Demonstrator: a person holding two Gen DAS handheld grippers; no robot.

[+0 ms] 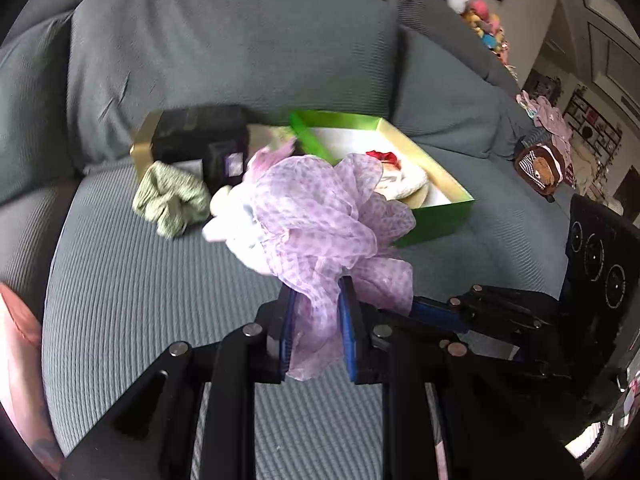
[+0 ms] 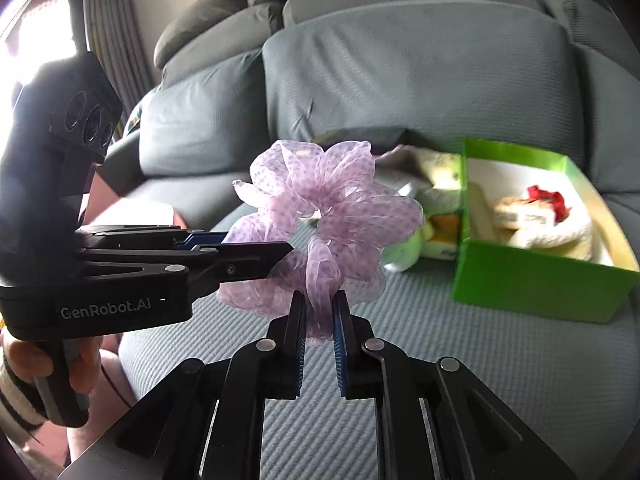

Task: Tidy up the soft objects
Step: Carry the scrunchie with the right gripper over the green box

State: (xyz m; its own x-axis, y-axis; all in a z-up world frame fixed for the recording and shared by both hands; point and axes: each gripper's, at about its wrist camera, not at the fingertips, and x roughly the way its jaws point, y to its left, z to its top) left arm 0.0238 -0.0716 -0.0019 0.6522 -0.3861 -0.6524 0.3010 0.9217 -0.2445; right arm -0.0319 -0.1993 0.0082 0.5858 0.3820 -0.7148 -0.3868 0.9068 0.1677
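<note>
The lilac scrunchie (image 1: 320, 216) is hanging in the air above the grey sofa seat (image 1: 140, 300), in front of the green box (image 1: 436, 216). Both grippers are holding it. The left gripper (image 1: 316, 320) is pinching a fold of the thin dotted fabric between its blue-padded jaws, and the right gripper (image 2: 318, 312) is doing the same on another part of the ring. In the right wrist view the left gripper (image 2: 280, 254) is coming in from the side, and its jaw tips are disappearing into the ruffles of the scrunchie (image 2: 324, 216), so the contact there is hard to see. A hand (image 2: 44, 364) is gripping its handle, partly cut off by the edge.

The green box (image 2: 540, 284) is lying open on the seat. Inside it a cream knitted thing (image 2: 536, 228) with a red piece (image 2: 544, 198) on top is showing, but it is blurred. Beside the box, a green and yellow soft thing (image 2: 436, 236) is half hidden behind the scrunchie. On the far side of the scrunchie from the box, a sage green scrunchie (image 1: 172, 200) is lying on the seat, touching a black and gold box (image 1: 196, 144). A white soft thing (image 1: 236, 220) is mostly covered by the lilac fabric; I cannot tell what it is. Behind the green box, the back cushion (image 1: 224, 52) is standing upright.
</note>
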